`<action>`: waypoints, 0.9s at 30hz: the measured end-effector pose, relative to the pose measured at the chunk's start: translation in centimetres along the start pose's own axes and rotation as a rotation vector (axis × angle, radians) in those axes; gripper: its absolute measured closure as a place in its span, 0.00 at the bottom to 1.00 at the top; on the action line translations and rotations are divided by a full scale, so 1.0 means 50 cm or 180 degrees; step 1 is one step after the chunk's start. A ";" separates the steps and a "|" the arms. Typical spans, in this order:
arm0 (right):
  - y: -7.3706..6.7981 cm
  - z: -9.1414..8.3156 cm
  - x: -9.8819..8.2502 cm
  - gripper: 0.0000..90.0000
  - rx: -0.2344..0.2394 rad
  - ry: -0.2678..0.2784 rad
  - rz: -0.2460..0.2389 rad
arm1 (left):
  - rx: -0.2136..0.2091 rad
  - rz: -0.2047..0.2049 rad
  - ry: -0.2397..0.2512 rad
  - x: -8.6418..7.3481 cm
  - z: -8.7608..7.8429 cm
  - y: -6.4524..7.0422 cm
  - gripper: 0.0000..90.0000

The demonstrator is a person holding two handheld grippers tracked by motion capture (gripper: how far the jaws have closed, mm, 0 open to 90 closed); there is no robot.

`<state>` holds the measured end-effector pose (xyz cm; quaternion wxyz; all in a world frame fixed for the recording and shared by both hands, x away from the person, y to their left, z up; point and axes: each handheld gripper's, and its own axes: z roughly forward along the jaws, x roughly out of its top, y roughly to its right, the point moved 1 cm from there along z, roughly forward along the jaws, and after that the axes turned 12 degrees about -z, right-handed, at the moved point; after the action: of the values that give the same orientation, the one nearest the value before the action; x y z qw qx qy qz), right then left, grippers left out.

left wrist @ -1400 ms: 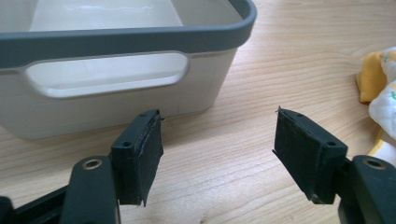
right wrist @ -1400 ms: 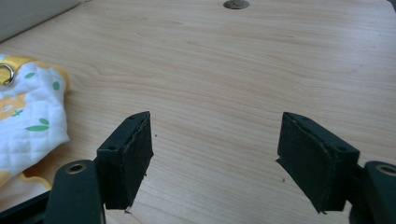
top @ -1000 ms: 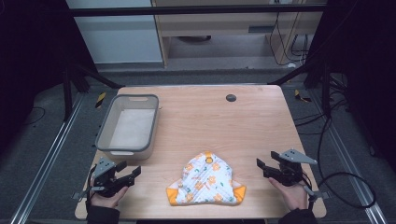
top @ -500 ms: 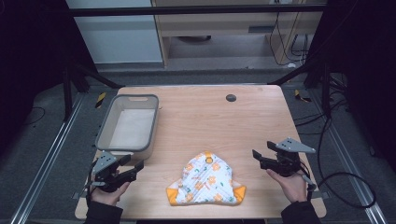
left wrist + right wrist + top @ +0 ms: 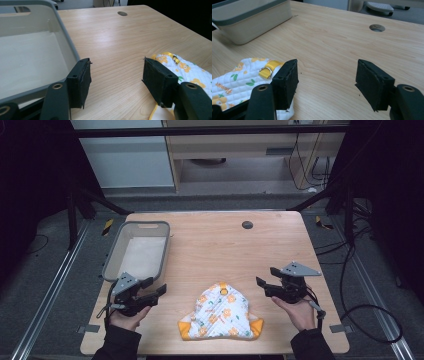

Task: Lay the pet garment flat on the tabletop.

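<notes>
Grey tub (image 5: pixel 137 251) far left on counter (image 5: pixel 215 247). Left gripper (image 5: pixel 150 291): fingers apart, just narrowing, nothing between. Quilted flowered cloth (image 5: pixel 220 312) flat at near centre, between grippers. Right gripper (image 5: pixel 267 282): fingers apart, narrowing, empty.

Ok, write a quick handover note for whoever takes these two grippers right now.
Left gripper: open, nothing between the jaws, just off the near corner of the grey bin.
Right gripper: open, empty, to the right of the cloth.
The flowered quilted cloth lies flat near the front edge of the table, between the two grippers, untouched.
Done: nothing gripped yet.
Left: probably take hold of the cloth; the bin stands empty.
</notes>
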<state>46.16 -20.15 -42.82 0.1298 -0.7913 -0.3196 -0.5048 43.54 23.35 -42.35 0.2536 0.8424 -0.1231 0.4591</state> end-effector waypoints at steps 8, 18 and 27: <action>-0.017 0.028 -0.001 0.41 0.0121 -0.0074 -0.0004 | -0.0060 0.0088 -0.0125 0.003 0.047 0.027 0.43; -0.031 0.053 -0.026 0.41 0.0239 -0.0184 0.0017 | -0.0121 0.0200 -0.0308 -0.010 0.109 0.067 0.42; -0.038 0.061 -0.044 0.41 0.0288 -0.0292 0.0006 | -0.0166 0.0305 -0.0474 -0.032 0.141 0.087 0.42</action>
<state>46.51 -17.92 -46.36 0.1512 -0.8073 -0.3469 -0.4529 45.76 15.86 -45.50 0.2433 0.8605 -0.1938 0.4035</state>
